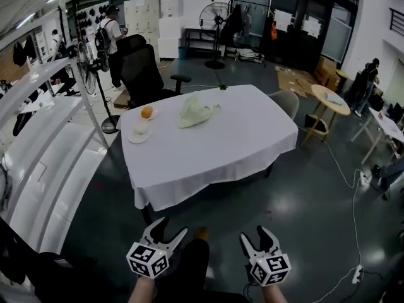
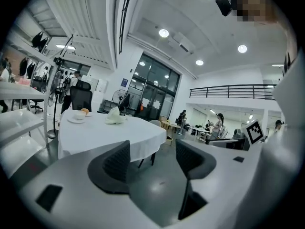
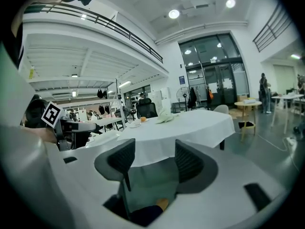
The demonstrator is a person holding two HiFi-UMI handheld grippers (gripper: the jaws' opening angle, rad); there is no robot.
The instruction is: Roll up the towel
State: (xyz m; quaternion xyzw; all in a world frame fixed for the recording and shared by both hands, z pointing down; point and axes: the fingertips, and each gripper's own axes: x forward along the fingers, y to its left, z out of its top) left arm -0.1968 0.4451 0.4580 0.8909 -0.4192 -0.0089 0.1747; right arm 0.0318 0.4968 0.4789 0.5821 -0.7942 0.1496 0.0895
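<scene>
Two grippers, one towel, one table. From the head view I see the left gripper (image 1: 172, 227) and the right gripper (image 1: 255, 233) low at the near edge, well short of the table (image 1: 214, 160) draped in a white cloth. Both tongs stand spread with nothing between their pads. Only floor and the far table show through the gap in each gripper view.

On the cloth, from the left, sit two small white plates. The nearer plate (image 1: 139, 136) carries a white thing too small to name. The farther plate (image 1: 151, 114) holds one orange (image 1: 147, 112). To their right lies the towel (image 1: 197, 111), pale and crumpled in a loose heap near the far edge of the table, not rolled. It shows again as a small peak in the left gripper view (image 2: 114, 116) and in the right gripper view (image 3: 166, 117).

One black office chair (image 1: 142, 74) stands behind the table's left corner. One grey chair (image 1: 287, 101) stands at its right end, half hidden by the cloth. One round wooden table (image 1: 331, 98) stands farther right.

My operator's hands are cut off at the bottom edge, and the cloth hides most of the table legs.
</scene>
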